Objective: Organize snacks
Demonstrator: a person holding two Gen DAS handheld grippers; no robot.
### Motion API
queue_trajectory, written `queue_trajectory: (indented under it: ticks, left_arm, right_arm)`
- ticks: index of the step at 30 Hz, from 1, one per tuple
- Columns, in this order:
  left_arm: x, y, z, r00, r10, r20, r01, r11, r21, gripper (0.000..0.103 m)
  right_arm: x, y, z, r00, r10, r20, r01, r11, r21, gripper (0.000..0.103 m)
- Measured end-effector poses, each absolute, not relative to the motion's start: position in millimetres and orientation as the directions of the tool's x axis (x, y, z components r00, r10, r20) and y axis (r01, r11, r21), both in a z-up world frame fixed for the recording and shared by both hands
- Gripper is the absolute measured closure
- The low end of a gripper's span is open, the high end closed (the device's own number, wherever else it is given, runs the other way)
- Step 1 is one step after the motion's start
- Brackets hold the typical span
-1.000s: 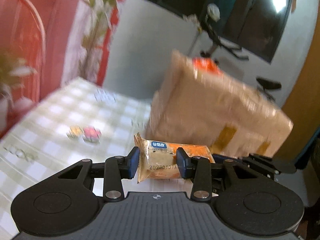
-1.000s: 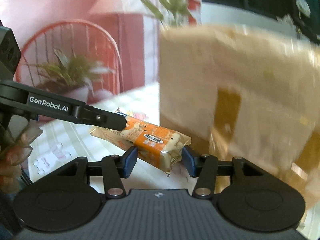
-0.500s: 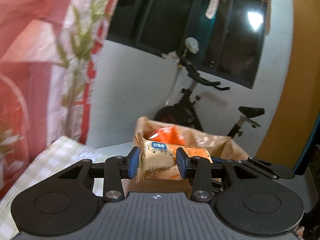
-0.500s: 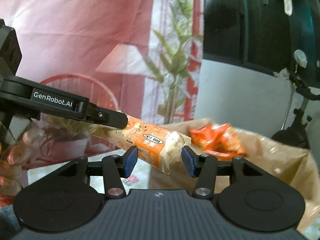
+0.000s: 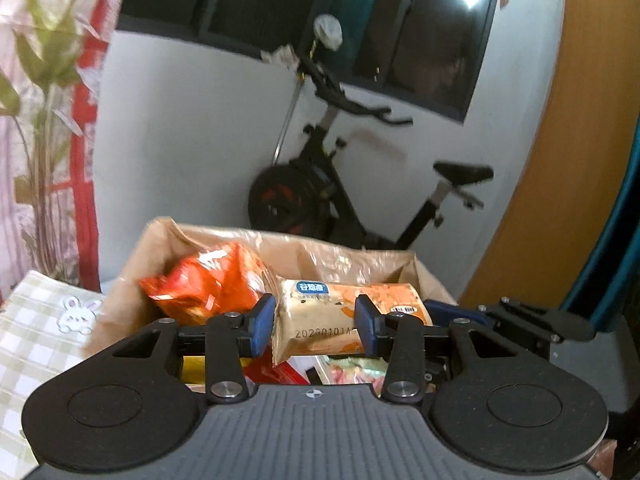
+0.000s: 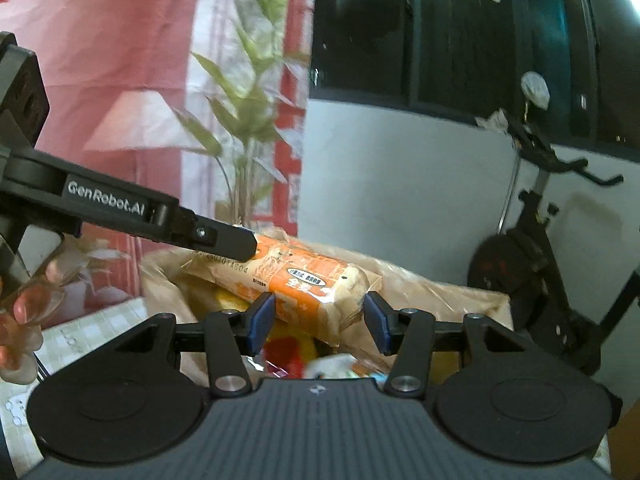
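Now both tools hold one orange snack packet (image 5: 320, 316) above the open cardboard box (image 5: 132, 264). The left hand-held gripper (image 5: 315, 326) has just been easing its jaws, packet end between them; the right hand-held gripper (image 6: 319, 322) is clamped on the other end. An orange bag (image 5: 204, 280) lies inside the box.

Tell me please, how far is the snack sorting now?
Done: an orange bag and other packets already lie in the cardboard box. In hand: the left gripper and right gripper both clamp one snack packet, held above the open box, not yet released. Left: lowering and letting go of it. Little of the table shows, so I cannot tell whether more snacks wait.
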State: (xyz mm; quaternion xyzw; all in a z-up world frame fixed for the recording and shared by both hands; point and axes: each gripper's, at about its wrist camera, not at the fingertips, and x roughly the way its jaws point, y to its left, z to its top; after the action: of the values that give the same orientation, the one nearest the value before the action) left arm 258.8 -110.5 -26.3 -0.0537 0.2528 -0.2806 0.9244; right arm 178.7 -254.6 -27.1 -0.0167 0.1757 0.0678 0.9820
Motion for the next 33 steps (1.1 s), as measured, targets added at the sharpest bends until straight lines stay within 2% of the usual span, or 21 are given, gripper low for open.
queue_trajectory:
  ticks: [5,12,19,22,23,25,29,33]
  left_arm:
    - [277,-122,-43,0.689,-0.535,-0.489,0.481,0.842,-0.243,0.057]
    - [282,-133,-48,0.684,-0.516,-0.516,0.49,0.849,-0.198,0.055]
    - [272,-123,-40,0.701,-0.491,-0.518,0.471,0.863,-0.18,0.038]
    - [264,-121,-35,0.725,-0.463,-0.51,0.456,0.877,-0.149,0.021]
    - [261,-119,-32,0.736,-0.455,-0.502,0.451,0.882,-0.137,0.016]
    - [253,-113,-26,0.754,-0.441,-0.486,0.442,0.889,-0.119,0.012]
    - [234,-97,-12,0.793,-0.381,-0.475,0.392,0.916,-0.081,0.008]
    - [204,-84,0,0.852,-0.299,-0.43,0.336,0.942,0.011,0.006]
  right_arm:
    - [194,-271,-38,0.903,0.106,-0.417,-0.111,0.994,0.011,0.051]
    - [200,-282,-44,0.883,0.091,-0.461,-0.061,0.995,0.08,0.051]
    - [191,-281,-35,0.895,0.062,-0.442,-0.038,0.997,0.064,0.05]
    - [186,-281,-30,0.902,0.049,-0.429,-0.023,0.998,0.066,0.039]
    - [183,-280,-28,0.905,0.045,-0.422,-0.018,0.998,0.068,0.033]
    - [177,-278,-22,0.91,0.04,-0.412,-0.015,0.998,0.064,0.023]
    - [161,-269,-10,0.921,0.031,-0.388,-0.004,0.998,0.07,0.015]
    - [143,-260,5,0.94,0.033,-0.339,0.0,0.995,0.097,0.006]
